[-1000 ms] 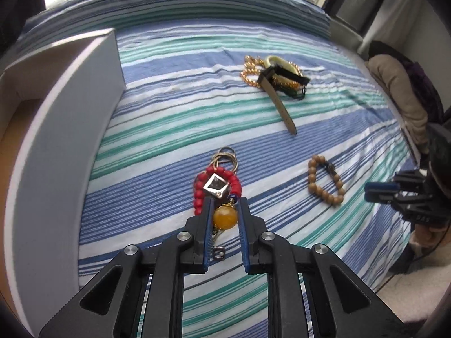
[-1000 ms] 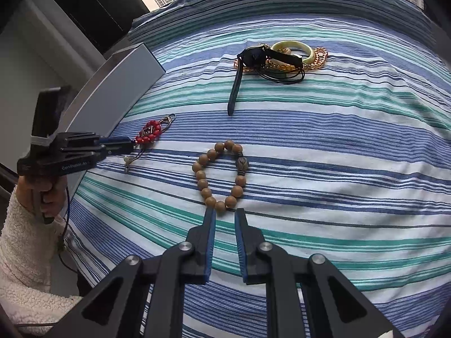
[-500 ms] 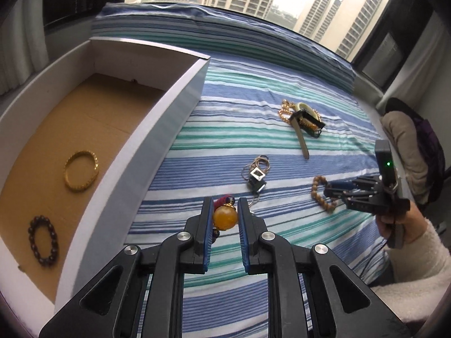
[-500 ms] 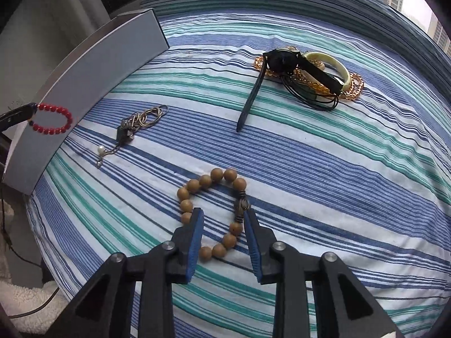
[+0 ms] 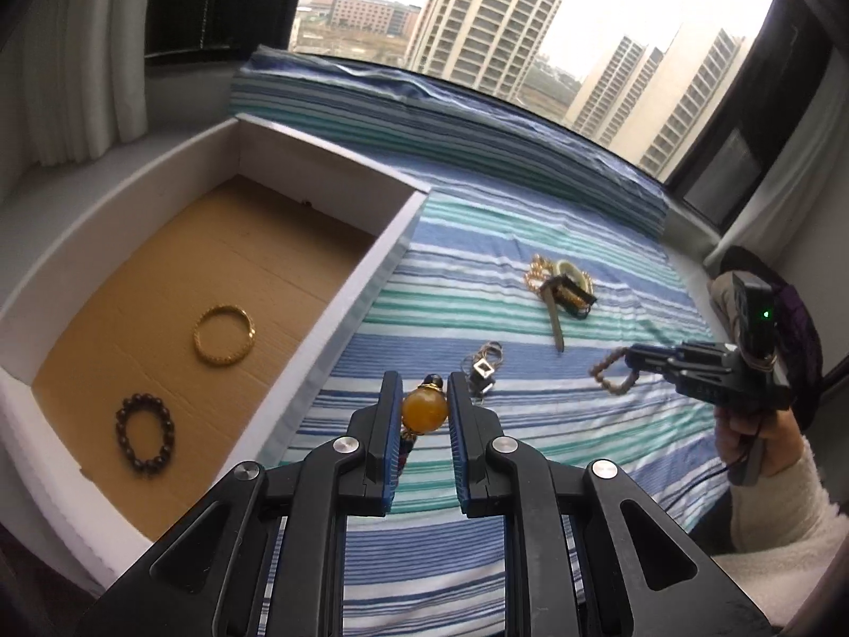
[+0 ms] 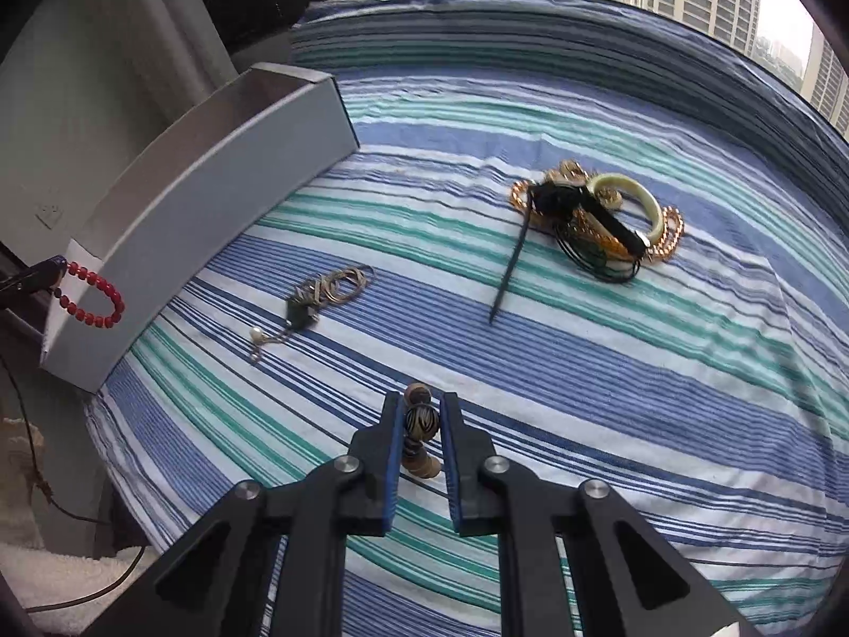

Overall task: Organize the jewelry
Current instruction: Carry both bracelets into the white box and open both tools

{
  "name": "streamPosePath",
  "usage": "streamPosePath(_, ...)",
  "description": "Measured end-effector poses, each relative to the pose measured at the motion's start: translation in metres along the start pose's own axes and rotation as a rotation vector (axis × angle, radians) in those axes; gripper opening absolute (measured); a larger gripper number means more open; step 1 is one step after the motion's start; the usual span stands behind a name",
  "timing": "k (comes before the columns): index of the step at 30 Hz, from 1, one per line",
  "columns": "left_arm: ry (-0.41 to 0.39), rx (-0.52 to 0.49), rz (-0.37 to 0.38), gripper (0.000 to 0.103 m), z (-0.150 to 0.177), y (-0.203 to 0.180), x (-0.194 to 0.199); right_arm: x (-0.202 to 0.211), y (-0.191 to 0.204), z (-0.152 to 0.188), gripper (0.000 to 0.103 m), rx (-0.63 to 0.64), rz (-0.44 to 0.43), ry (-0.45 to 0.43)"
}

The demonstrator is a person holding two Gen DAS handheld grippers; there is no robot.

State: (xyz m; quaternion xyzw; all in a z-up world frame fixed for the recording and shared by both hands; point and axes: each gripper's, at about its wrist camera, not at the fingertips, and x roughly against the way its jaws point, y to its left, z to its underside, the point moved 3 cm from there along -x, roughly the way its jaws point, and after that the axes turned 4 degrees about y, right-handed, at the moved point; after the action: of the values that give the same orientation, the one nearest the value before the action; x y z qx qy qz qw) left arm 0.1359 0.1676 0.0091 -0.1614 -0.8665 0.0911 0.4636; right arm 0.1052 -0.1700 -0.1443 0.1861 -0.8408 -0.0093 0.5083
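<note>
My left gripper [image 5: 423, 403] is shut on the amber bead [image 5: 423, 411] of a red bead bracelet [image 6: 95, 297], held in the air beside the white box [image 5: 366, 276]. The bracelet hangs below the fingers, mostly hidden in the left wrist view. My right gripper [image 6: 419, 422] is shut on a wooden bead bracelet [image 6: 419, 424], lifted above the striped bedspread [image 6: 637, 371]; it also shows in the left wrist view [image 5: 610, 371]. Inside the box lie a gold bangle [image 5: 223, 335] and a dark bead bracelet [image 5: 144, 434].
On the bedspread lie a silver chain with a square pendant [image 5: 482, 366] [image 6: 318, 297] and a tangled pile [image 6: 594, 223] of a watch, gold chains, a pale green bangle and black cords. A window is behind the bed.
My left gripper lifted the red bracelet off the bed and moved up and left toward the box. My right gripper closed on the wooden bracelet and raised it off the bedspread.
</note>
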Motion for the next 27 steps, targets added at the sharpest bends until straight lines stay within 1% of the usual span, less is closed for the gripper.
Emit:
streamPosePath(3,-0.051,0.023,-0.049,0.015,-0.017,0.016,0.032,0.036,0.039,-0.041,0.014,0.074,-0.044,-0.096)
streamPosePath(5,-0.084,0.029,-0.119,0.015,-0.025,0.030,0.048,0.051,0.067,-0.070,0.014,0.119,-0.089,-0.148)
streamPosePath(6,-0.095,0.034,-0.152,0.015,-0.027,0.037,0.054,0.054,0.082,-0.084,0.014,0.137,-0.111,-0.169)
streamPosePath(8,-0.107,0.052,-0.192,0.015,-0.029,0.053,0.060,0.056,0.110,-0.111,0.014,0.183,-0.144,-0.198)
streamPosePath(10,-0.112,0.076,-0.242,0.015,-0.030,0.071,0.060,0.050,0.138,-0.134,0.014,0.221,-0.175,-0.213)
streamPosePath(12,-0.110,0.103,-0.287,0.015,-0.030,0.091,0.057,0.035,0.164,-0.152,0.014,0.245,-0.223,-0.195)
streamPosePath(16,-0.076,0.188,-0.310,0.015,-0.023,0.136,0.041,-0.011,0.213,-0.174,0.014,0.281,-0.304,-0.118)
streamPosePath(20,-0.040,0.252,-0.354,0.015,-0.016,0.172,0.023,-0.054,0.256,-0.172,0.014,0.309,-0.361,-0.023)
streamPosePath(24,-0.010,0.277,-0.428,0.017,-0.009,0.195,0.009,-0.085,0.288,-0.163,0.015,0.344,-0.356,0.029)
streamPosePath(26,-0.012,0.279,-0.474,0.037,-0.006,0.199,0.008,-0.093,0.296,-0.159,0.016,0.353,-0.353,0.037)
streamPosePath(27,-0.022,0.282,-0.493,0.060,-0.005,0.199,0.009,-0.093,0.297,-0.159,0.017,0.352,-0.345,0.032)
